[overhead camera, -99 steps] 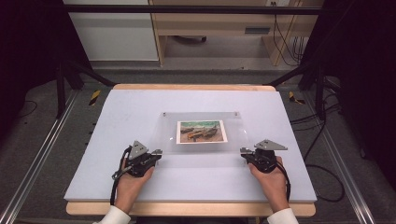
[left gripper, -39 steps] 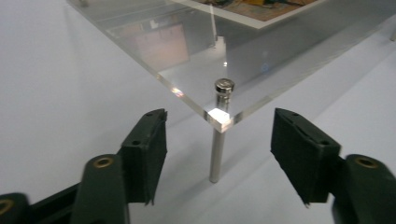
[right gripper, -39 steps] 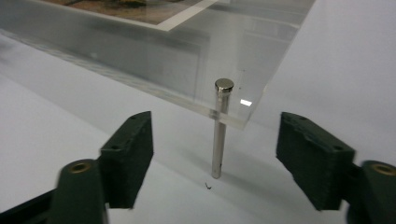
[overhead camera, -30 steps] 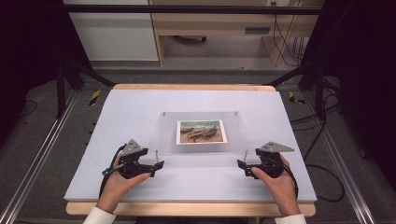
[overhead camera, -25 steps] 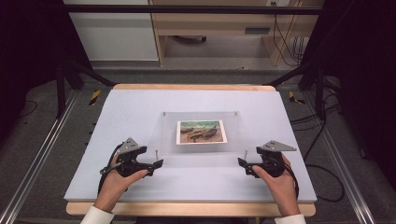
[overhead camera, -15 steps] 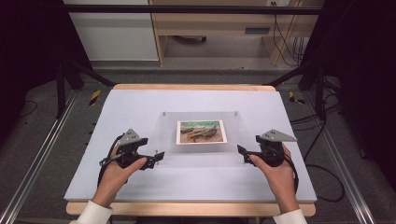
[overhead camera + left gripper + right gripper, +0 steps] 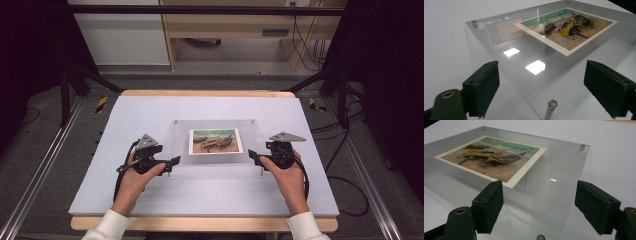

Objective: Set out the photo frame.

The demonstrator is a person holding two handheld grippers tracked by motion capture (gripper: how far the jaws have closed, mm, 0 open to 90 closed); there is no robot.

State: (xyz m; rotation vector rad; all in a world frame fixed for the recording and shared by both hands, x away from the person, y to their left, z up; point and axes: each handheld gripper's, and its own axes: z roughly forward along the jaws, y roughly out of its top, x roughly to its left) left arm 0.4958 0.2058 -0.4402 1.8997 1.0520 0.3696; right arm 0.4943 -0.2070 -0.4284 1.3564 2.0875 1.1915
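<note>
From above: one clear frame [image 7: 215, 142] with one print [image 7: 215, 141] lies mid-bench [image 7: 150, 107], between two hand-held grippers, left [image 7: 172, 162] and right [image 7: 252, 157]; its pins are faint. Left gripper view: jaws gaping, just closing, one near corner pin [image 7: 552, 105] between them, untouched. Right gripper view: likewise; near pin [image 7: 540, 237] cut off.

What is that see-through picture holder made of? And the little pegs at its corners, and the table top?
The picture holder looks like clear acrylic or glass: see-through and glossy, mirroring ceiling lights. The print inside looks like matte paper with a white border. The corner pegs look like shiny silver metal. The table top looks like a matte pale mat on a wooden board.
</note>
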